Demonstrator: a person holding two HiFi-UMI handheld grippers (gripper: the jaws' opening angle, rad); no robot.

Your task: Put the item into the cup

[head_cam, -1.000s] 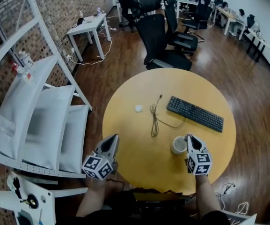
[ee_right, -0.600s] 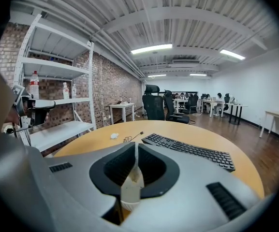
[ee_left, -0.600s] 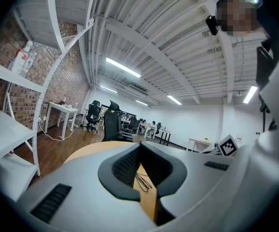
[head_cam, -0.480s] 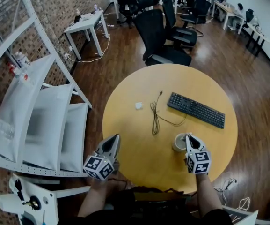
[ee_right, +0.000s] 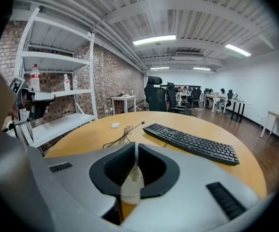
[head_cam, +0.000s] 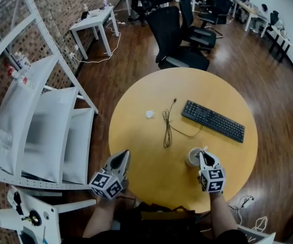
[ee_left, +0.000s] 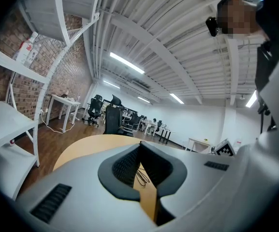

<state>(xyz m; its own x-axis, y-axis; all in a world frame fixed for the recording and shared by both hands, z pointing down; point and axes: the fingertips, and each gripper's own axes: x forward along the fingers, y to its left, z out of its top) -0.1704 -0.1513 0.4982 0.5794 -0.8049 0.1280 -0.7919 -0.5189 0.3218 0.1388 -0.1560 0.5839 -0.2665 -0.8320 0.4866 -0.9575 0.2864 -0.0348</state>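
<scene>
A white cup (head_cam: 192, 157) stands on the round wooden table (head_cam: 146, 146) near its front right. My right gripper (head_cam: 203, 153) is shut on the cup's right rim; in the right gripper view the cup (ee_right: 131, 187) sits low between the closed jaws (ee_right: 135, 150). A small white item (head_cam: 150, 114) lies by itself on the table's left half, far from both grippers, and appears as a small white item (ee_right: 115, 125) in the right gripper view. My left gripper (head_cam: 124, 155) hovers at the table's front left edge, shut and empty, with its tips (ee_left: 140, 146) meeting.
A black keyboard (head_cam: 213, 121) lies at the right rear of the table. A thin black cable (head_cam: 167, 128) runs down the middle. White shelves (head_cam: 44, 126) stand close on the left, and black office chairs (head_cam: 179, 34) are behind the table.
My right gripper has shifted slightly left while still at the cup's rim. The cup and left gripper have hardly moved.
</scene>
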